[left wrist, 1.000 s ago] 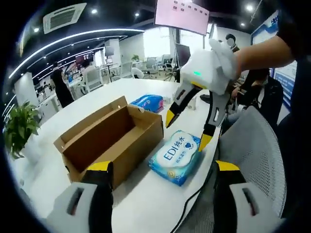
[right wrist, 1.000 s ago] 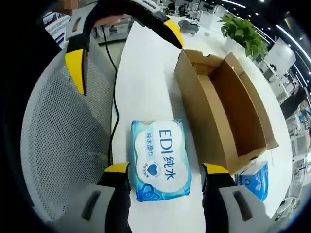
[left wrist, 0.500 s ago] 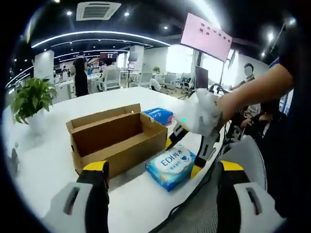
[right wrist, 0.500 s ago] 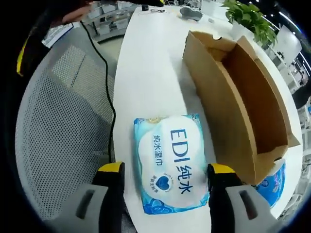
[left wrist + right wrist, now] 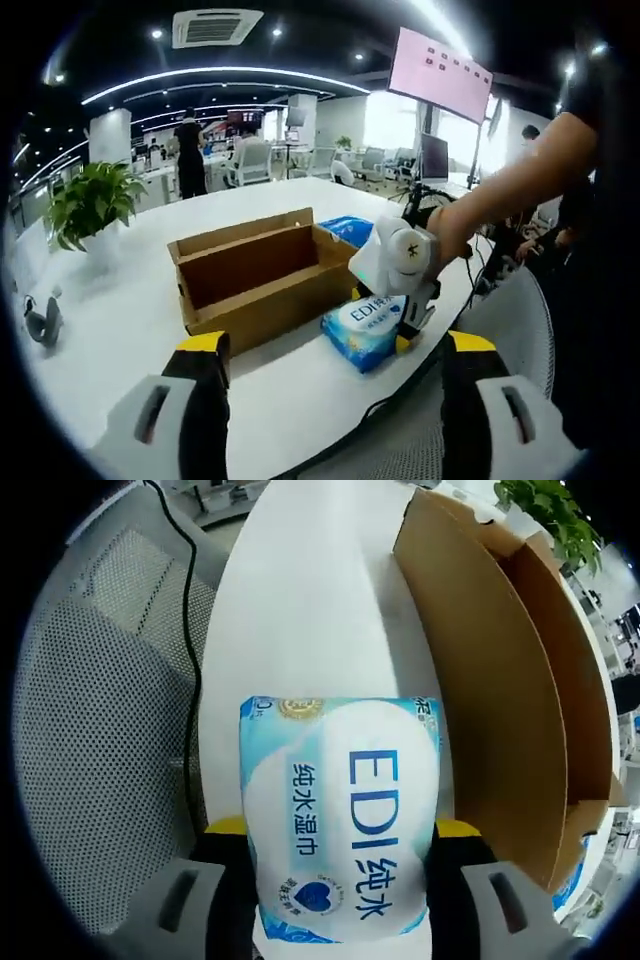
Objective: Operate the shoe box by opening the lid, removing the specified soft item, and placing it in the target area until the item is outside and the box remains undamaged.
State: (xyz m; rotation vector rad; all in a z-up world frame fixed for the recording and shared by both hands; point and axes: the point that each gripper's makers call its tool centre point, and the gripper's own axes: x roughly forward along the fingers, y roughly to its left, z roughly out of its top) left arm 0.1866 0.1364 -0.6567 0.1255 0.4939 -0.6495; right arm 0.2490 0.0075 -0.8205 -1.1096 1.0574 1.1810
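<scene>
Right fingers sit one on each side of the wipes pack, yellow tips hard against its long edges; looks gripped, though actual pad contact is hidden by the pack bulging over them. In the left gripper view the right gripper points down onto that same pack, held by a person's hand.

Left fingers are spread wide apart with nothing between them, hovering off the near edge of the bench.

Pack: light blue, white oval label, "EDI" plus Chinese characters. It lies flat on the white bench, outside the box, right beside the box's long side wall and close to the bench edge nearest the mesh chair. Can't tell whether it touches the box wall.

Shoe box: plain brown cardboard, open on top; the interior part that shows is bare. Walls upright, no visible crush or tears. Its side wall runs along the pack's right side in the right gripper view.

Second blue pack lies on the bench just past the box's far end.

Black cable runs along the bench edge by the chair. Potted plant stands near the far left corner of the bench, well apart from the box.
</scene>
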